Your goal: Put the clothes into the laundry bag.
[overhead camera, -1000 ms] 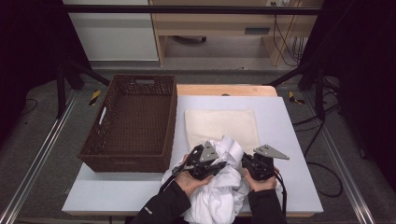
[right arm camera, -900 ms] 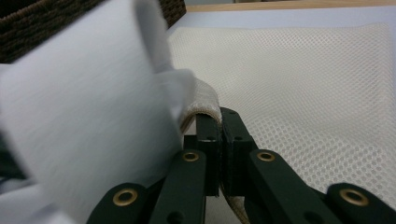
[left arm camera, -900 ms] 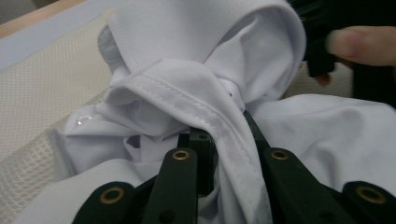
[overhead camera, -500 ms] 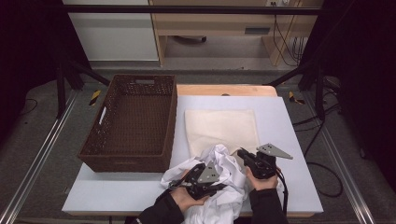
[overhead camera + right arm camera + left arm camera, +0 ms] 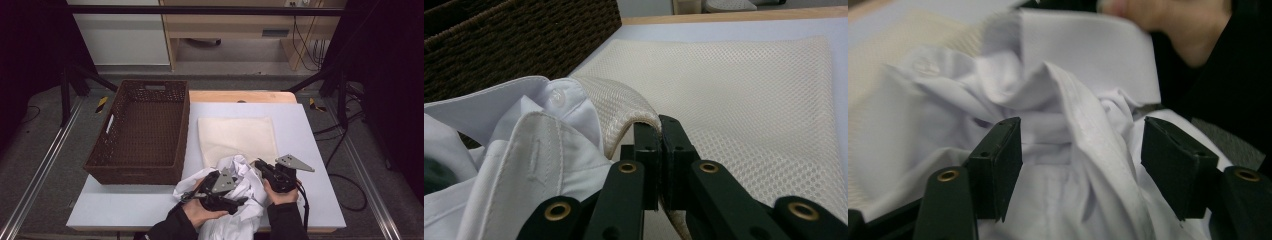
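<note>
In the high view, the white shirt [image 5: 240, 187] lay crumpled at the lower centre of the frame, spilling over the table's near edge and overlapping the near end of the cream mesh laundry bag [image 5: 239, 140]. The left gripper [image 5: 239, 201] sat on top of the shirt at bottom centre, and the right gripper [image 5: 260, 165] was just right of the heap, at the bag's near edge. A dark wicker basket [image 5: 140, 165] stood at left centre on the pale grey table [image 5: 310, 150]. Beyond the table, at the top of the frame, were a grey floor, a wooden bench and cables, with black curtains down both sides.

In the left gripper view, the jaws stood wide apart and held nothing; bunched folds of the shirt [image 5: 1068, 100] lay between and beyond them, its collar in the upper centre. The person's other hand [image 5: 1168, 20] showed blurred at upper right.

In the right gripper view, the jaws were pressed together on the lifted edge of the mesh bag [image 5: 744, 100], which arched up at centre frame. The shirt's buttoned collar [image 5: 539, 135] lay just left of the jaws, touching the raised mesh. The basket [image 5: 514, 45] filled the upper left.
</note>
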{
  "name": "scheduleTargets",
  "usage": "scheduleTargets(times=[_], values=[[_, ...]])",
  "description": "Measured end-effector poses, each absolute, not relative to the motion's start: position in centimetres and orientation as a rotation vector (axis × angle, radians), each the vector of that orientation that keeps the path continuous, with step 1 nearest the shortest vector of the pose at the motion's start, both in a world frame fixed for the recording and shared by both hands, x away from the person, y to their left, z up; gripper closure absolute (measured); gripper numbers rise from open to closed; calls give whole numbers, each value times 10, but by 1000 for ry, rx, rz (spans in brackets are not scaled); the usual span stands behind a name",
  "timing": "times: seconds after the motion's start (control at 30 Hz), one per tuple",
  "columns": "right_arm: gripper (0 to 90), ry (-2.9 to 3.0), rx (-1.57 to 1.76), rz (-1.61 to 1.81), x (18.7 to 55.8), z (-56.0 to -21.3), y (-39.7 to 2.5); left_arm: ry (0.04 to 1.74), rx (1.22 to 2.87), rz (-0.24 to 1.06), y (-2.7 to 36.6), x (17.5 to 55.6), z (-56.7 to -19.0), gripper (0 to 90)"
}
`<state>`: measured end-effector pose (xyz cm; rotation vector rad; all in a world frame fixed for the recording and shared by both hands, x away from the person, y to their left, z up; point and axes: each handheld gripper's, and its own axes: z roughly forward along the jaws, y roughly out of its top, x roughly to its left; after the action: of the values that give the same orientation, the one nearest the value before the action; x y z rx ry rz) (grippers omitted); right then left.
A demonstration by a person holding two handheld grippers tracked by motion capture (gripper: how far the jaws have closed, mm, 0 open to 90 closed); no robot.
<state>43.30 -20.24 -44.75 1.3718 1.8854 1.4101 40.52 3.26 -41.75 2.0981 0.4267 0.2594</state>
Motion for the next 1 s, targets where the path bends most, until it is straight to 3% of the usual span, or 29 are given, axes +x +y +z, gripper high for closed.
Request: scheduleTargets(times=[0.17,0.33,0.47,0.63,0.67,0.83,1.0], values=[[879,1886,1365,1409,433,-447,-202,558,2032,418,63,422,-401,225],[879,1885,1360,1409,433,-447,-201,653,2076,374,66,452,-427,224],[880,1890,1351,1397,433,-447,-201,636,2061,332,56,461,-440,395],[880,1893,1352,1395,432,-447,-200,597,2056,315,51,457,-434,772],[880,1892,1353,1393,432,-447,-199,574,2051,315,51,453,-431,809],[880,1879,1359,1399,432,-448,-197,426,2105,326,37,428,-425,833],[881,1876,1340,1395,431,-447,-194,388,2191,309,12,424,-435,834]])
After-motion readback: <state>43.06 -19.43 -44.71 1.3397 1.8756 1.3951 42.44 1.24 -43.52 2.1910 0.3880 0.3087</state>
